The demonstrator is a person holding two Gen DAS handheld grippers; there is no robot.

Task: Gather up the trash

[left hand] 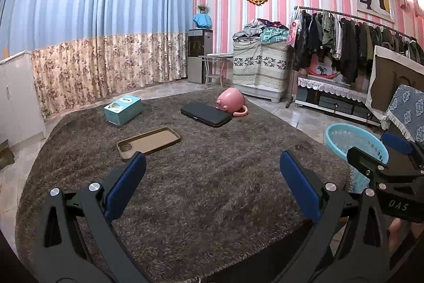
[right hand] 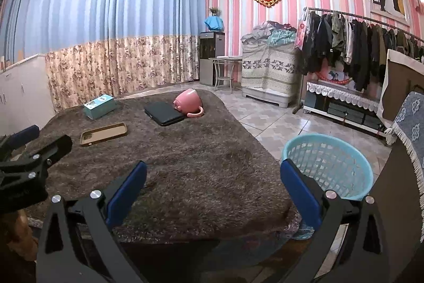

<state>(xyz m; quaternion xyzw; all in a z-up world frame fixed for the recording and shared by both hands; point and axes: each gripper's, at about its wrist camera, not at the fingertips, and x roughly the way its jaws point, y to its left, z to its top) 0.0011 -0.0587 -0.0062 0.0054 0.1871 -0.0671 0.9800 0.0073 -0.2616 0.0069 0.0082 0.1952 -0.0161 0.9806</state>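
Care was needed: both grippers, left gripper point(left hand: 212, 184) and right gripper point(right hand: 212, 190), hung spread and empty, so the near phone case point(left hand: 149, 142) suited a flat pinch before the basket point(right hand: 328, 163).

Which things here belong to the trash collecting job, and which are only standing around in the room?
Job: blue basket, phone case, teal box, black case, pink cup, left gripper, right gripper, both open.

Around: curtains, clothes rack, water dispenser.

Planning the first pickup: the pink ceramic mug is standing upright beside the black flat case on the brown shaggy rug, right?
Not quite. The pink ceramic mug lies tipped on its side, not upright; the left wrist view shows it. It is beside the black flat case on the brown shaggy rug.
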